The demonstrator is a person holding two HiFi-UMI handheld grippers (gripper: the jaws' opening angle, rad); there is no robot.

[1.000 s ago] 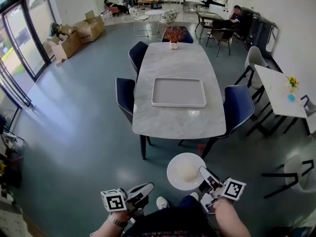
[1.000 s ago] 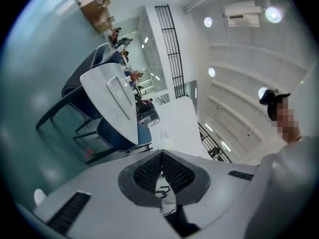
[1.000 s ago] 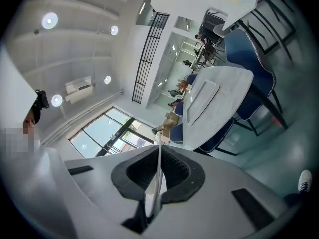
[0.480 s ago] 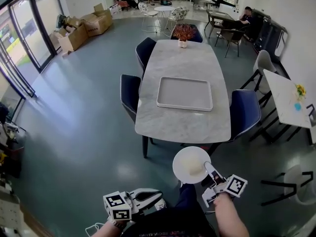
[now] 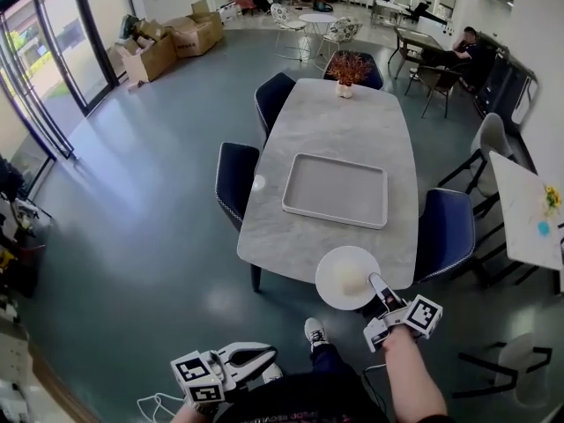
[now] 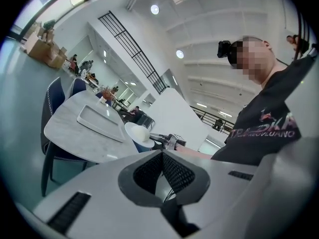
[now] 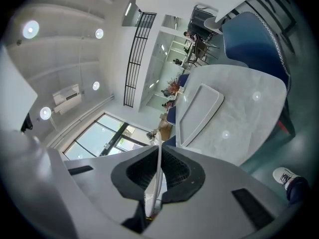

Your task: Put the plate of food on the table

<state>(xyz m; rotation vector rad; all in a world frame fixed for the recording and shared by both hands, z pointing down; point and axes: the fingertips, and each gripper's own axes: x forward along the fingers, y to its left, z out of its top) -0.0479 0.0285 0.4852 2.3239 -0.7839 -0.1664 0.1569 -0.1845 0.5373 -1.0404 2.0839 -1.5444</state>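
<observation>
Gripping the white plate (image 5: 328, 276) by its near rim, the right gripper (image 5: 381, 287) has both jaws clamped on it. In the right gripper view the rim (image 7: 158, 163) runs edge-on btwn the black pads of that gripper (image 7: 158, 176). A pale mound of food (image 5: 352, 278) sits at the plate's ctr. The plate is held level at the near end of the grey marble table (image 5: 344, 139), overlapping the table's edge in the head view, part over the top and part over the floor. In the left gripper view the plate (image 6: 135, 132) looks raised off the tabletop (image 6: 70, 133), just beside the near end of the tray (image 6: 97, 122), w/ the right gripper (image 6: 169, 139) behind it.

An empty white rectangular tray (image 5: 335, 190) lies mid-table, well apart from the vase of reddish flowers (image 5: 345, 67) at the far end. In the right gripper view the tray (image 7: 199, 113) and the table (image 7: 249, 118) lie beyond the jaws.

The left gripper (image 5: 269, 355) is low at the person's left, away from the table. Its jaws are together at the tips w/ nothing btwn them (image 6: 162, 171).

Dark blue chairs stand round the table: two on the left (image 5: 236, 170), one on the right (image 5: 448, 232). A white shoe (image 5: 315, 331) shows on the grey floor below the plate. Cardboard boxes (image 5: 172, 38) sit near the glass doors (image 5: 44, 51) at far left.
</observation>
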